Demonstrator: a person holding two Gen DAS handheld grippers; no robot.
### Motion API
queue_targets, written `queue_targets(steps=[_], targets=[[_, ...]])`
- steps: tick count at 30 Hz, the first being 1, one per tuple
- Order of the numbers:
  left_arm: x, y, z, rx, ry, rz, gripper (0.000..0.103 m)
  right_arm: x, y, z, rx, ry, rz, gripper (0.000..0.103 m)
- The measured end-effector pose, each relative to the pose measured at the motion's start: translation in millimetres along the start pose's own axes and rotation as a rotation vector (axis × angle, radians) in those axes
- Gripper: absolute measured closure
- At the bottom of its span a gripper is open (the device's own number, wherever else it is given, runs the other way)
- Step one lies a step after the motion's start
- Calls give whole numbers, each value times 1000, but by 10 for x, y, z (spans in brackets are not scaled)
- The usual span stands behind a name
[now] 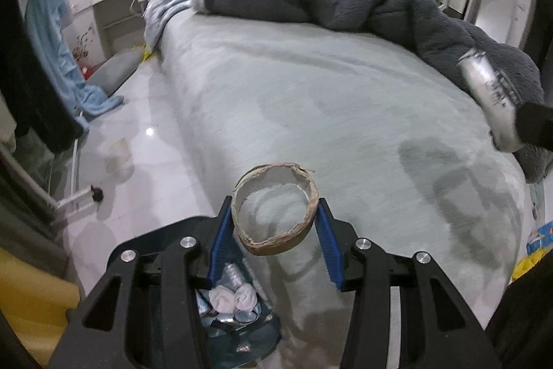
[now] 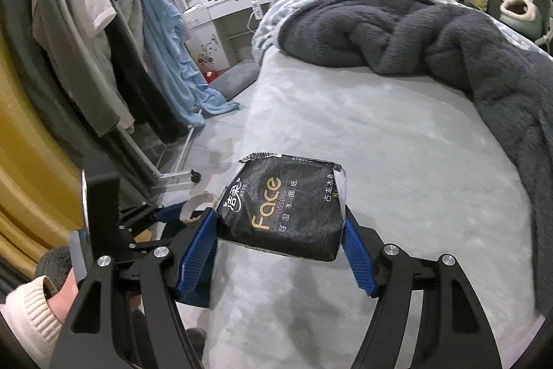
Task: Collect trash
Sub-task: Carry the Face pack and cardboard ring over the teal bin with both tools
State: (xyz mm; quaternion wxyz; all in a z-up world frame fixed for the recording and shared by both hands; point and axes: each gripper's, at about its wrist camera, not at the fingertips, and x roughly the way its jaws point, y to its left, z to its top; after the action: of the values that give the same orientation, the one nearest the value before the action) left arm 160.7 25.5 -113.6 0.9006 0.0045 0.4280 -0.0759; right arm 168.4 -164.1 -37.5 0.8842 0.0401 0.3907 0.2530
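A: The left gripper (image 1: 274, 223) is pinching a cardboard ring (image 1: 274, 213) over the bed's (image 1: 311, 99) edge; the trash bin (image 1: 235, 324) is sitting at six o'clock below it.

B: The right gripper (image 2: 280, 230) is clamping a tissue pack (image 2: 281, 210).

A: A thin ring may be buckling and slipping.

B: Only the left view is showing the bin; mine's showing the lettering.

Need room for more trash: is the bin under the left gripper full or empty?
Partly full: wrappers and tissue wads lie inside the bin.
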Motion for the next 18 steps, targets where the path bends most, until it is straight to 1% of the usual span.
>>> queue_targets(steps=[8, 11, 18], targets=[[106, 389, -173, -70, 82, 56, 54, 256, 327, 65, -43, 26, 40, 32], [141, 587, -258, -123, 116, 67, 54, 358, 464, 78, -61, 39, 53, 32], [125, 972, -457, -193, 160, 94, 54, 624, 763, 95, -97, 75, 81, 32]])
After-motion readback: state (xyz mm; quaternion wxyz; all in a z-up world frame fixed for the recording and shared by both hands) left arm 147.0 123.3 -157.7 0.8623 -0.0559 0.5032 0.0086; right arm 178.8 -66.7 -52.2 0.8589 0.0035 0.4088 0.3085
